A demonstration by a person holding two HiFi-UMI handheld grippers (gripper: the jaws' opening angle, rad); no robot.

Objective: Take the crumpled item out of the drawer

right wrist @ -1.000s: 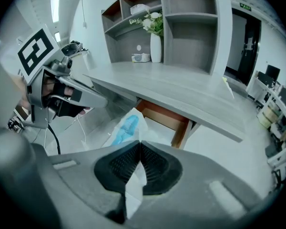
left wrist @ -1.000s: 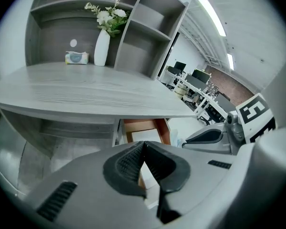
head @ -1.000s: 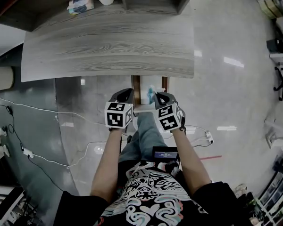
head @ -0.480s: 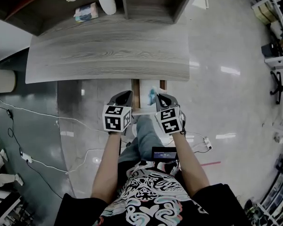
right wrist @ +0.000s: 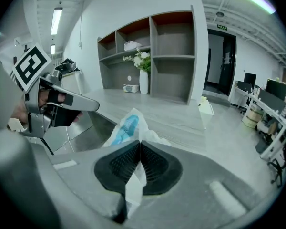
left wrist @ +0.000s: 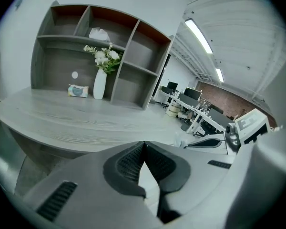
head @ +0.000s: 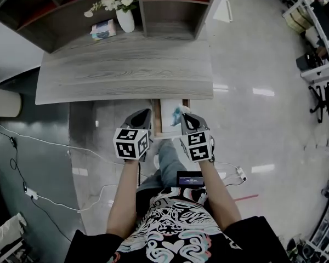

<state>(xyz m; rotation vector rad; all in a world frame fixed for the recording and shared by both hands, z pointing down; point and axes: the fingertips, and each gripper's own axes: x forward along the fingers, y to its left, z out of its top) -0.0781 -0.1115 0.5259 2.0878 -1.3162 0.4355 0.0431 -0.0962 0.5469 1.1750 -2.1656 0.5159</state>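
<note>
Blue-white crumpled item [right wrist: 127, 127] clamped in R hand-held gripper [right wrist: 139, 144].

Left gripper [head: 143, 115] and right gripper [head: 185, 118]: grey moulded shells, black ribbed pads [right wrist: 120, 167]. Each carries a cube [head: 131, 143] with black-and-white square markers. Clothing: black short-sleeved shirt [head: 175, 229] with pale swirling print; blue jeans [head: 165, 163] just beyond the shirt's hem.

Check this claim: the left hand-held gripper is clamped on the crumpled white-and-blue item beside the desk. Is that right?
No. The right hand-held gripper is clamped on the crumpled white-and-blue item beside the desk, as the right gripper view shows. The left hand-held gripper is shut, empty.
</note>
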